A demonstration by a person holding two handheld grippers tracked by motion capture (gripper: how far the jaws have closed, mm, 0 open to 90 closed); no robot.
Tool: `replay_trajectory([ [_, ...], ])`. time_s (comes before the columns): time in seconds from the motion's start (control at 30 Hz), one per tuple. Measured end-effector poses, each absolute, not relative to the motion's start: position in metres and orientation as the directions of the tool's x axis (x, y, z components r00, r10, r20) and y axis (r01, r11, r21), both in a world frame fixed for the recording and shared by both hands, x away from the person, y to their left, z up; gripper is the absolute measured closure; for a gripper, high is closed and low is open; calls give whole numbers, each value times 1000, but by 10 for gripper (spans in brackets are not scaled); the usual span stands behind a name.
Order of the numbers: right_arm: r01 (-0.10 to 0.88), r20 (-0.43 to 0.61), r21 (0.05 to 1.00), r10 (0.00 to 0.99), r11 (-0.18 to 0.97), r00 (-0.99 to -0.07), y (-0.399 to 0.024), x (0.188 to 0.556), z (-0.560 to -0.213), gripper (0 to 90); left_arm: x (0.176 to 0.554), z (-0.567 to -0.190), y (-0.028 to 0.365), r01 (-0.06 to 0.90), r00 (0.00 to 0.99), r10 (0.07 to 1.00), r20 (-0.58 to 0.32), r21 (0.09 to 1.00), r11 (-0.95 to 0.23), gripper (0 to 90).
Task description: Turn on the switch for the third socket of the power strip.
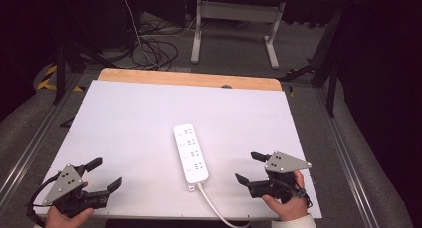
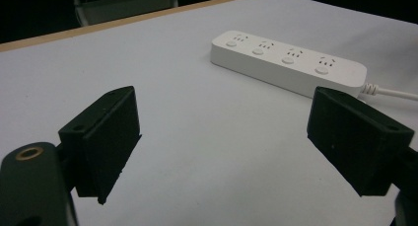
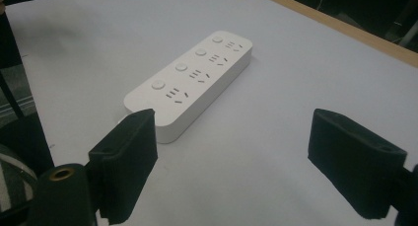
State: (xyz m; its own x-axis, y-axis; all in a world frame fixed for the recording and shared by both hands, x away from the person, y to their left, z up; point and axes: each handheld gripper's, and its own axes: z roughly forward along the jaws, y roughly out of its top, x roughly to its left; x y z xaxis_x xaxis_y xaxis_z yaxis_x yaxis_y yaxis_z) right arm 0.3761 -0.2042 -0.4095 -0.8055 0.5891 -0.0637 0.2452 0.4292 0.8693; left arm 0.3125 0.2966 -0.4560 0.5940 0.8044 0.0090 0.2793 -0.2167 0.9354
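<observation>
A white power strip [image 1: 190,152] with several sockets lies flat near the middle of the white table [image 1: 139,118], its cable [image 1: 216,208] running off the front edge. The left gripper view shows the power strip [image 2: 288,62] to the upper right, the right gripper view has the power strip [image 3: 190,80] ahead and to the left. My left gripper [image 1: 104,174] rests open at the front left, nothing between its jaws. Open and empty too, my right gripper [image 1: 251,167] sits at the front right, close to the strip's cable end.
A wooden edge [image 1: 189,79] borders the table's far side. Beyond it stand a grey metal frame [image 1: 234,19] and loose cables [image 1: 154,51] on the floor. Metal rails [image 1: 348,158] run along both table sides.
</observation>
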Motion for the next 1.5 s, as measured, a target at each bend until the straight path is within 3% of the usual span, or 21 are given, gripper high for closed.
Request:
replay_trajectory([
  [1.5, 174, -111, 829, 461, 532, -880, -120, 422, -370, 223, 313, -456, 298, 283, 595, 803, 7, 934, -218, 133],
])
